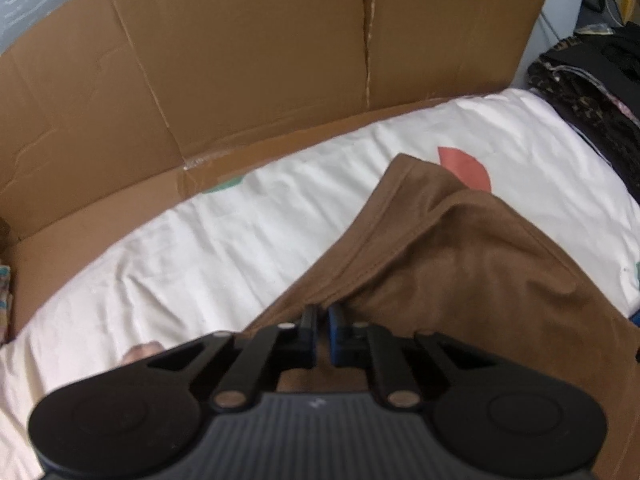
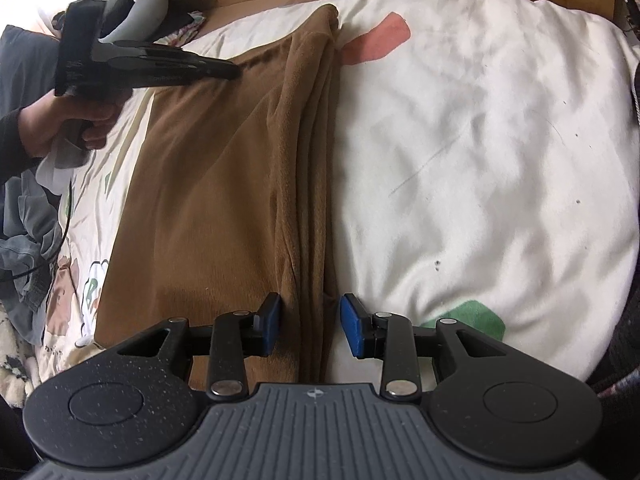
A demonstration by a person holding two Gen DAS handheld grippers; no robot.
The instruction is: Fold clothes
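Brown garment (image 2: 208, 184) lies on the white duvet (image 2: 480, 140), soft, limp fleece. My left gripper (image 1: 323, 322) pinches its hem; right gripper (image 2: 308, 320) gapes astride the stacked fold edge, best grip there.

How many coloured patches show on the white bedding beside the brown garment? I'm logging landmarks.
2 in the right wrist view: a red patch beyond the brown garment, and a green patch near the right hand-held gripper. Others may be hidden.
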